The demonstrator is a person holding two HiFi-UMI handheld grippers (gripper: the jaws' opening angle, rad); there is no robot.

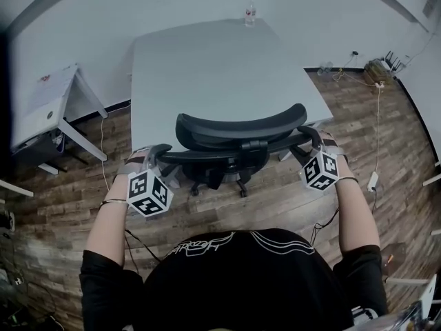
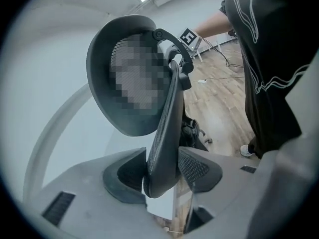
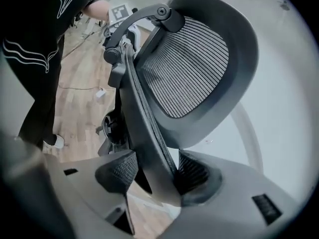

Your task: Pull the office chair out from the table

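Note:
The black mesh office chair stands tucked against the near edge of the grey table, its backrest towards me. My left gripper is at the backrest's left end and my right gripper at its right end. In the left gripper view, the left gripper has the backrest's side edge between its pads, which press on it from both sides. The right gripper view shows the right gripper with the opposite edge slanting between its pads, touching both. The curved headrest rises above.
A water bottle stands at the table's far edge. A small white desk is at the left. Cables and a power strip lie on the wood floor at the right. My body stands close behind the chair.

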